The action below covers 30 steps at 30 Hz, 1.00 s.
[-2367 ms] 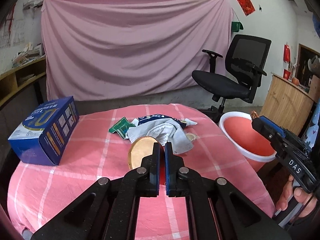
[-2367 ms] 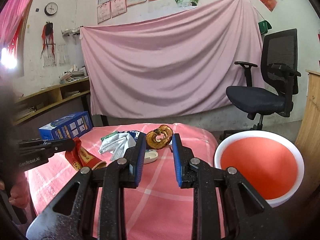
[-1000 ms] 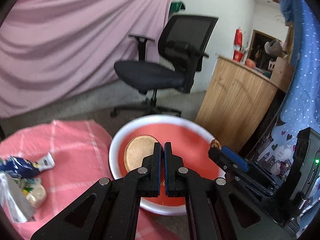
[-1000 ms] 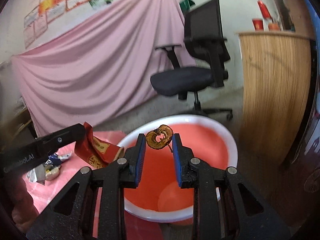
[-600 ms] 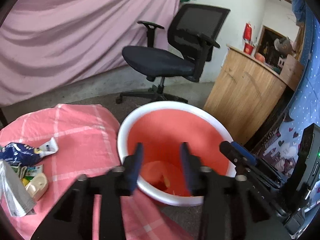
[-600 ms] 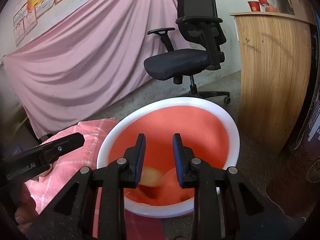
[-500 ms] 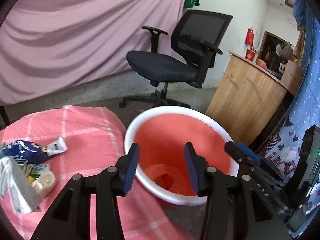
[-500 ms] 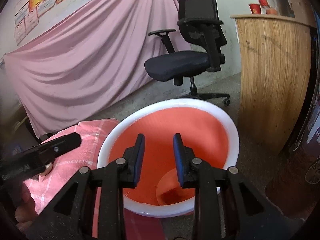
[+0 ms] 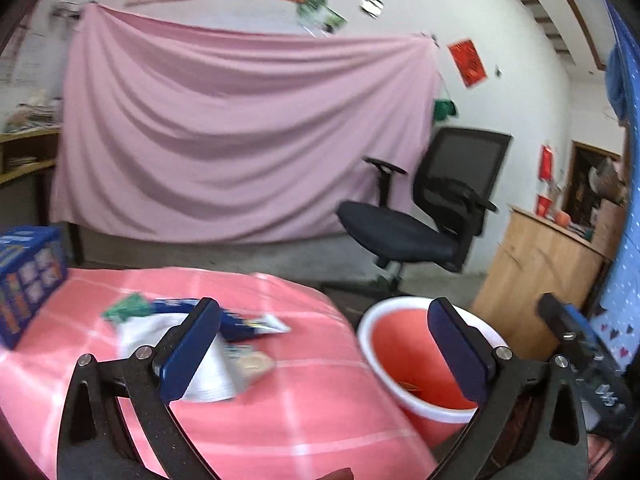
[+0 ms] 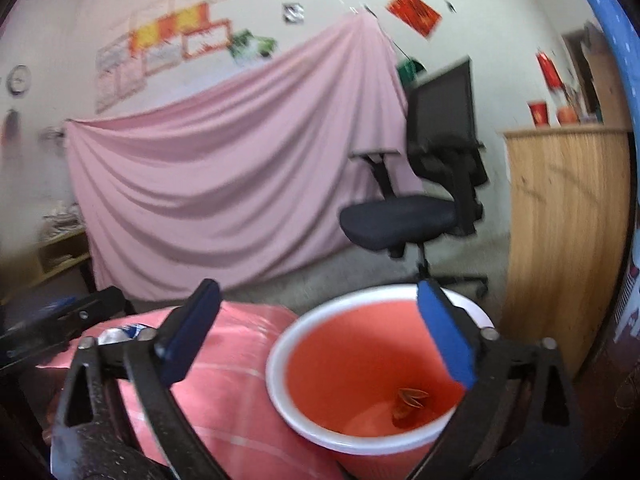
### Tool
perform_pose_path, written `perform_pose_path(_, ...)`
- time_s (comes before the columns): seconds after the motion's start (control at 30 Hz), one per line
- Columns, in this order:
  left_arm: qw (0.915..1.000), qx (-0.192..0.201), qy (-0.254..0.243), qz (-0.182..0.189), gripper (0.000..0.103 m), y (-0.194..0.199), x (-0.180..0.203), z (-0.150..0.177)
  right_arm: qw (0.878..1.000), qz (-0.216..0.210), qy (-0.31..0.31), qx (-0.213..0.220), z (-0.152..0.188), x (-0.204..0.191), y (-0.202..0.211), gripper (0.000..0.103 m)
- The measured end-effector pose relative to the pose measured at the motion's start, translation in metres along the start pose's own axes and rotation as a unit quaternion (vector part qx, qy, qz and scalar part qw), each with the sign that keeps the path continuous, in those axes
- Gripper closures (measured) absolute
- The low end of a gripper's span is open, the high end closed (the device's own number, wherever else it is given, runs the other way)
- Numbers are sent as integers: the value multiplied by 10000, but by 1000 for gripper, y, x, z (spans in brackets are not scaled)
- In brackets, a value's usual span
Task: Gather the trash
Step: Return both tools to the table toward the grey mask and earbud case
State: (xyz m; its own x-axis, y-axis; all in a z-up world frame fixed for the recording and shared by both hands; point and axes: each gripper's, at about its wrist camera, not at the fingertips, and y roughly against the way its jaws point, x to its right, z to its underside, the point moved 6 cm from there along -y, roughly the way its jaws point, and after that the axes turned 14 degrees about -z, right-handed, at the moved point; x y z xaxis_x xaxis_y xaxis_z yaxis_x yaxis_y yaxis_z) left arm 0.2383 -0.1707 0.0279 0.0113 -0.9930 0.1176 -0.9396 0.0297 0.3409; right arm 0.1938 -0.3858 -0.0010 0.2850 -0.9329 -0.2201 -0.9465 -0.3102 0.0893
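**Both grippers wide apart beside the red bin**

The left gripper point(image 9: 324, 344) had its blue fingers point(image 9: 188, 356) spread wide and held nothing, hanging over the pink checked surface point(image 9: 280, 420). A blurred heap of trash point(image 9: 200, 344) lay on that surface: a white wrapper, a blue packet, a green scrap and a small round piece. A blue box point(image 9: 24, 284) stood at the far left edge. The right gripper point(image 10: 320, 336) also had its fingers wide and empty, above the red bin point(image 10: 332, 364) just beside the surface. A brown scrap point(image 10: 410, 400) lay at the bin's bottom. A black office chair point(image 9: 432, 216) stood behind, before a pink sheet point(image 9: 224, 140)
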Motion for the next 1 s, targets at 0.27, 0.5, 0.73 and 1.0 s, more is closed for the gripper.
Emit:
perform_pose_path(0.27, 9940, 624, 24, -901, 2, 48, -65, 11, 9963, -531, 517, 443, -10, -65, 14, 0)
perform_pose_path(0.5, 9882, 805, -36, -1305, 1, 63, -100, 24, 9927, -810, 827, 345, -2, -106, 2, 0)
perform_pose_path(0.73, 9875, 548, -145, -1469, 1, 49, -130, 27, 9891, -907, 1152, -162, 13, -130, -28, 0)
perform_pose_path(1.0, 9876, -572, -213, -1449, 2, -5, -148, 40, 9806, -952, 1107, -1310, 37, -128, -81, 0)
